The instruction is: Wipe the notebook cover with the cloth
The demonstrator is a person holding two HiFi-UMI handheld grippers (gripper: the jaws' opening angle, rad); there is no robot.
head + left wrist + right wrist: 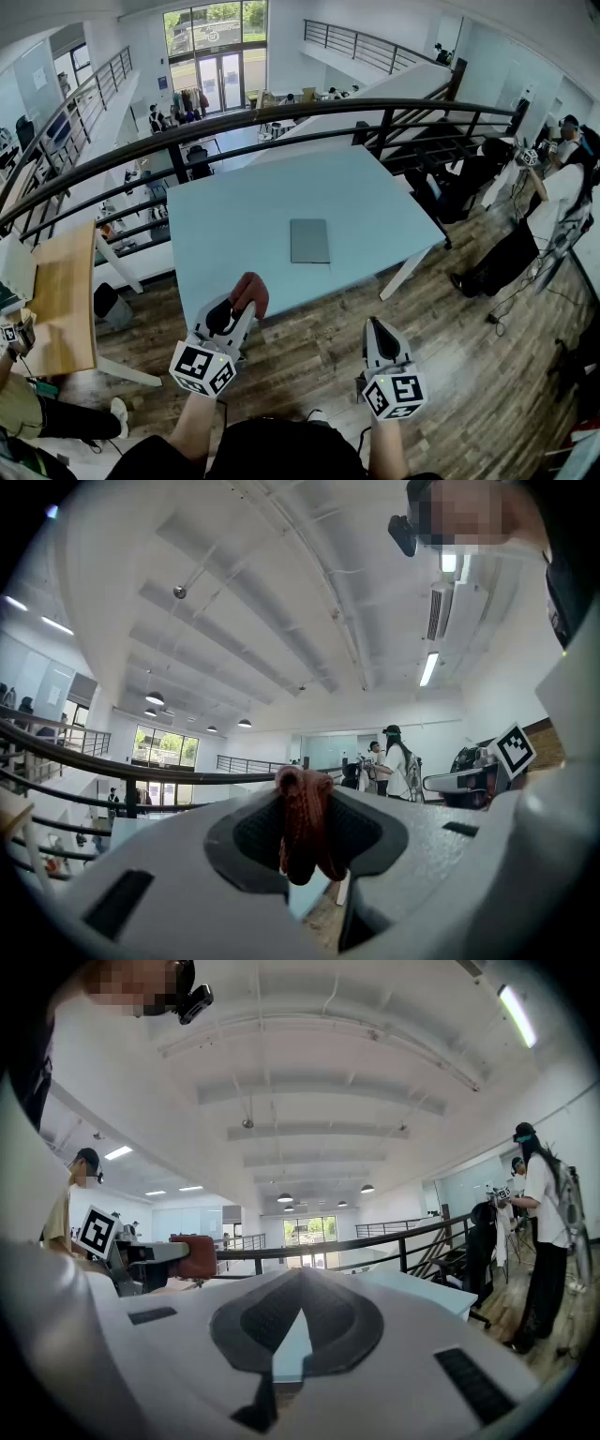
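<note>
Rust-red cloth (305, 822) clamped in the left gripper (237, 313) could drag the unheld notebook (309, 241), the right gripper (378, 330) being closed on nothing.

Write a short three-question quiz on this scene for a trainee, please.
1. True or false: the left claw is shut on the reddish-brown cloth.
2. Where is the grey notebook? A) flat on the light blue table, apart from both claws; B) gripped in the left claw; C) tucked under the cloth.
3. Fill in: the right claw is shut and holds ____.

Key: 1 true; 2 A; 3 nothing.
</note>
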